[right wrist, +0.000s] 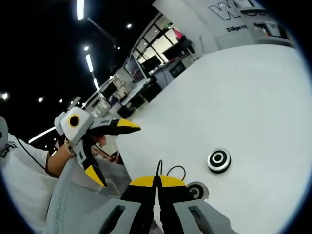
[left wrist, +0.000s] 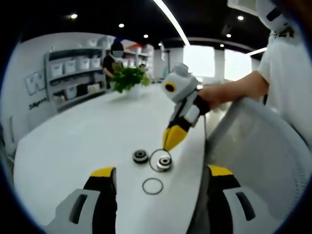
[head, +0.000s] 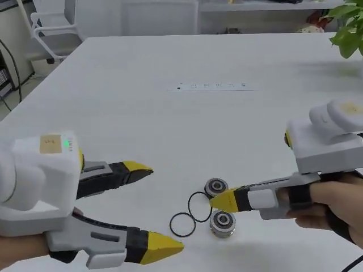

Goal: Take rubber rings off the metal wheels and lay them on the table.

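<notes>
My right fingers [head: 227, 200] pinch a rubber ring [head: 190, 204], left fingers [head: 161, 245] spread; if that thin hold slips, it may snag the wheel [head: 222, 221].

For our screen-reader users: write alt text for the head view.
The right tool, shut, pinches a black rubber ring between two metal wheels on a white table. A second ring lies flat beside them, and the left tool is open at lower left.

The white wall [right wrist: 243, 30] bears a large "W" and, beneath, "Diligent".
</notes>
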### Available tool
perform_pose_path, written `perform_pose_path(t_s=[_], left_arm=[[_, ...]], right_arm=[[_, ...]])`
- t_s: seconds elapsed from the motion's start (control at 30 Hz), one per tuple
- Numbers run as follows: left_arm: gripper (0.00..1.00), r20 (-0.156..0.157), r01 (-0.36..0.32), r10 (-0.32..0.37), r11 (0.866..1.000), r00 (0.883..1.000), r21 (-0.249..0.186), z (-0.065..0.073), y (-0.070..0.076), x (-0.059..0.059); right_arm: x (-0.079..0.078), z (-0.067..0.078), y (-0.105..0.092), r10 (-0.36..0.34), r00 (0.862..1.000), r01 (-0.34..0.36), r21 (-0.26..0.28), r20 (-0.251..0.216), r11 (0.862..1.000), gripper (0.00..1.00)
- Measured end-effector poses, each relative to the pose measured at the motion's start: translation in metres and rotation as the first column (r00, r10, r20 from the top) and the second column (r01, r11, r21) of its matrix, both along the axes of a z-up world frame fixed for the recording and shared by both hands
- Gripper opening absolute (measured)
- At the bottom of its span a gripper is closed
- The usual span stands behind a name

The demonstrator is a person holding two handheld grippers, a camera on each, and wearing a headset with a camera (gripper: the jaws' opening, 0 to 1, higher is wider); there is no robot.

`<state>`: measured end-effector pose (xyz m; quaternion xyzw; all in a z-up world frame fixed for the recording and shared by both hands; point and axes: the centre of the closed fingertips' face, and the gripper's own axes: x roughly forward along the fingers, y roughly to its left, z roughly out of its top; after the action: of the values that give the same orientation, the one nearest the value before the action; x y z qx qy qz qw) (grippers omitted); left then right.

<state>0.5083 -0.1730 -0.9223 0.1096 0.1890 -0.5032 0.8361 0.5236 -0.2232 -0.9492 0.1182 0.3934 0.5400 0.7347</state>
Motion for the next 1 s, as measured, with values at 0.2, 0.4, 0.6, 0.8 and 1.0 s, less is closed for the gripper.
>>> perform_pose_path(t_s=[0.2, 0.4, 0.6, 0.8, 1.0], left_arm=[[0.78, -0.021, -0.033, 0.033, 0.999, 0.999, -0.005, -0.002, 0.013, 0.000], [0.87, -0.050, -0.035, 0.034, 0.999, 0.998, -0.033, -0.006, 0.014, -0.001], [0.88, -0.057, -0.015, 0.018, 0.999, 0.998, 0.050, -0.022, 0.018, -0.005], [0.88, -0.069, -0.009, 0.014, 0.997, 0.998, 0.073, -0.027, 0.019, -0.006], [0.88, -0.076, 0.002, 0.005, 0.996, 0.997, 0.091, -0.032, 0.020, -0.008]], right_arm=[[-0.008, -0.003, 0.010, 0.048, 0.999, -0.048, -0.012, 0.006, 0.999, 0.00], [-0.015, -0.013, 0.016, 0.090, 0.995, -0.088, -0.065, 0.036, 0.994, 0.00], [-0.022, -0.030, 0.022, 0.150, 0.987, -0.142, -0.128, 0.055, 0.982, 0.00], [-0.026, -0.039, 0.030, 0.188, 0.980, -0.177, -0.155, 0.060, 0.972, 0.00], [-0.022, -0.052, 0.029, 0.188, 0.975, -0.159, -0.223, 0.115, 0.962, 0.00]])
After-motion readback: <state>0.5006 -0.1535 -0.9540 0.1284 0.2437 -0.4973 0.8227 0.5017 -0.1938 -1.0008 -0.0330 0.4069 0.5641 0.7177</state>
